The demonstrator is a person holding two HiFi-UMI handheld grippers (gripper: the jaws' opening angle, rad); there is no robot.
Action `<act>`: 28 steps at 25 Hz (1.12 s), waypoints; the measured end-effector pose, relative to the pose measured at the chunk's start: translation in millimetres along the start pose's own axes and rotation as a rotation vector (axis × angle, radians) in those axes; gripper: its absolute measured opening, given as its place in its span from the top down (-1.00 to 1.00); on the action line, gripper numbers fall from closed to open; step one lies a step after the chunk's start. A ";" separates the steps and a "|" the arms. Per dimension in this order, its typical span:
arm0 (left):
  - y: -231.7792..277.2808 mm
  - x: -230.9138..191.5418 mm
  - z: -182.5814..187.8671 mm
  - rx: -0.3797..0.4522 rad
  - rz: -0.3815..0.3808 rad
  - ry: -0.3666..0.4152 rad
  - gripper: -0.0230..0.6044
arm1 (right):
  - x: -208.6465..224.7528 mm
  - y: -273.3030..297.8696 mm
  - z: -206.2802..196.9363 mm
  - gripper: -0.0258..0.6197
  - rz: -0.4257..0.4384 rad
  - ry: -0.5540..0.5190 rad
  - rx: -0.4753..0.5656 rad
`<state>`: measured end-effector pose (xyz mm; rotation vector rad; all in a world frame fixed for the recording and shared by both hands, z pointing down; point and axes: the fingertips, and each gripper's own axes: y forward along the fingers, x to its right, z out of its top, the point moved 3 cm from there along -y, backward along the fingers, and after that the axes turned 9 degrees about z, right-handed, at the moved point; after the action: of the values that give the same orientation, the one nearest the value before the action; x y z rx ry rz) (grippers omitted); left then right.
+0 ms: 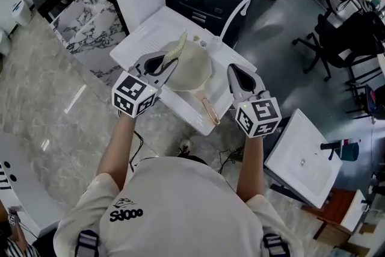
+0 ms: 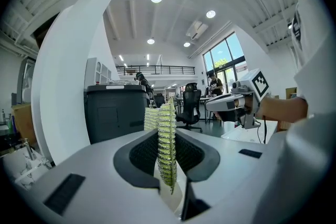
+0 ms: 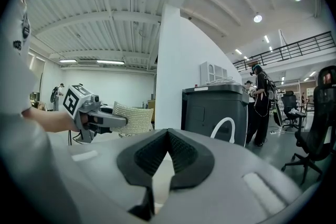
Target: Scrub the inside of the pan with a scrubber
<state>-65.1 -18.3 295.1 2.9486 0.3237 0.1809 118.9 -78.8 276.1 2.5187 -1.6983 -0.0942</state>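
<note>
While the scrubber (image 2: 167, 134) is pinched edge-on between the fingers of the left gripper (image 1: 161, 64), its yellow-green mesh is seen standing up past the fingertips, so that a free working edge is left to be pressed into the pan. The pan (image 1: 191, 72), cream-coloured with a long handle (image 1: 209, 110), is found just ahead of and below these fingers, resting on the white counter (image 1: 141, 39) beside the faucet (image 1: 233, 14). Its handle is pointed back between the two grippers, towards the person. Whether the mesh is touching the pan's rim cannot be told from the head view. The pan is shown in neither gripper view, since both cameras are aimed level across the room rather than down.

The fingers of the right gripper (image 1: 236, 73) are pressed together with nothing between them. They are held to the right of the pan, near the handle but apart from it. It is judged that this gripper is placed there so that the handle can be steadied once pressure is applied. Scrubbing is judged not yet begun: the left fingers would need to be tipped downward for the mesh to be brought against the pan's inner surface.
</note>
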 end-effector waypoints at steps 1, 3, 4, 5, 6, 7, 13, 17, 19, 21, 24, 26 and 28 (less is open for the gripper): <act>4.2 0.4 0.0 -0.004 0.002 0.000 0.70 | 4.1 1.2 -0.6 0.89 0.003 0.001 -0.001; 11.8 0.3 -0.3 -0.013 0.005 0.001 0.70 | 11.1 4.3 -1.6 0.89 0.011 0.004 -0.003; 15.3 0.2 -0.7 -0.018 0.007 0.001 0.70 | 14.3 6.0 -2.3 0.89 0.015 0.006 -0.005; 18.8 0.4 -1.5 -0.024 0.008 0.002 0.70 | 17.3 7.6 -3.4 0.89 0.020 0.009 -0.008; 22.4 1.0 -2.6 -0.029 0.009 0.002 0.70 | 20.5 8.9 -5.1 0.89 0.024 0.012 -0.011; 26.0 1.9 -4.1 -0.034 0.010 0.003 0.70 | 23.8 10.1 -7.3 0.89 0.027 0.014 -0.014; 40.8 3.6 -14.5 -0.063 0.012 0.006 0.70 | 38.7 16.0 -22.0 0.89 0.022 0.047 -0.034; 50.0 0.6 -18.3 -0.071 0.006 0.004 0.70 | 47.7 19.8 -29.0 0.89 0.010 0.062 -0.046; 54.9 -2.7 -19.6 -0.070 -0.001 0.008 0.70 | 51.4 23.5 -30.9 0.89 -0.001 0.065 -0.050; 59.4 -8.2 -22.5 -0.071 -0.009 0.005 0.70 | 52.6 27.7 -32.4 0.89 -0.013 0.066 -0.053; 66.2 -19.8 -28.3 -0.074 -0.027 -0.001 0.70 | 52.9 35.9 -33.9 0.89 -0.041 0.070 -0.057; 72.7 -28.2 -32.7 -0.077 -0.048 0.001 0.70 | 55.9 42.1 -34.7 0.89 -0.072 0.075 -0.058; 79.7 -37.7 -37.4 -0.081 -0.079 -0.003 0.70 | 59.4 48.2 -35.7 0.89 -0.112 0.084 -0.057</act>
<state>-90.5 -97.7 342.3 2.8503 0.4218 0.1742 100.7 -150.0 317.6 2.5370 -1.5026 -0.0447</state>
